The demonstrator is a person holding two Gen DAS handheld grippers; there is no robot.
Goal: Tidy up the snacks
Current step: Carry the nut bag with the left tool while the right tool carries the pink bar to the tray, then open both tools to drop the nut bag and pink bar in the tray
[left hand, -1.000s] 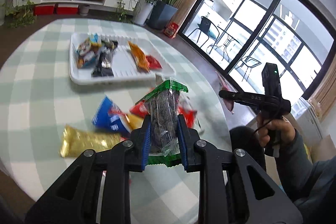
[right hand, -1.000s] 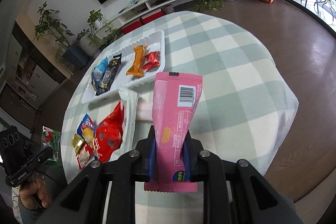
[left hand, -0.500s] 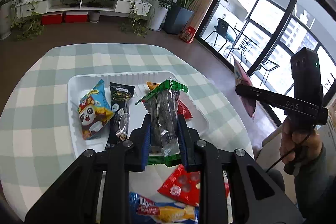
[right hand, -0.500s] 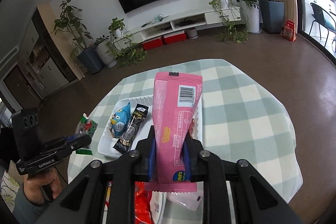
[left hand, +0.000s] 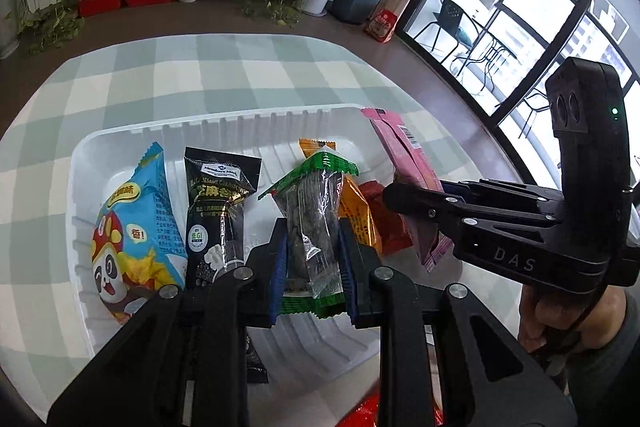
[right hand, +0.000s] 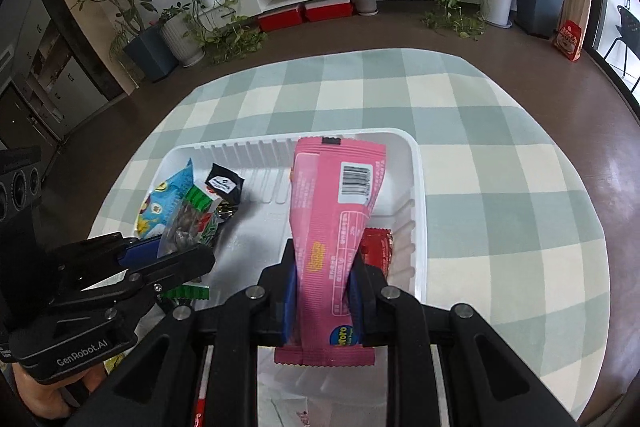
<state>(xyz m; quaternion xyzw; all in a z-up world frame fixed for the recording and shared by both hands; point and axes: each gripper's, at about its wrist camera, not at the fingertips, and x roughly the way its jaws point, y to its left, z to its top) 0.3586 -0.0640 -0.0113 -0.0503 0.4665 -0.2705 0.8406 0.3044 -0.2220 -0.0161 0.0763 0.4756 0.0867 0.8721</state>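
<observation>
Over the white tray (left hand: 224, 125) on the checked tablecloth (right hand: 480, 131), both grippers carry a snack. The left gripper (left hand: 312, 259) is clamped on a clear packet with green ends (left hand: 314, 211), held upright above the tray's middle, just right of the black sesame bar (left hand: 218, 203) and the blue panda bag (left hand: 132, 227) lying at the left. The right gripper (right hand: 322, 287) pinches a pink wrapper (right hand: 336, 219) above the tray's right part, where an orange packet (left hand: 354, 203) and a red packet (right hand: 376, 247) already lie.

To do the placing well, I would lower each packet close to the tray floor before letting go, the green one into the bare strip right of the black bar, the pink one laid flat beside the red packet rather than on top of it, so neither bounces out.

A second ago both grippers were nearer the loose pile of snacks on the cloth, with the tray far off; now the tray lies right under them, and the grips look unchanged.
</observation>
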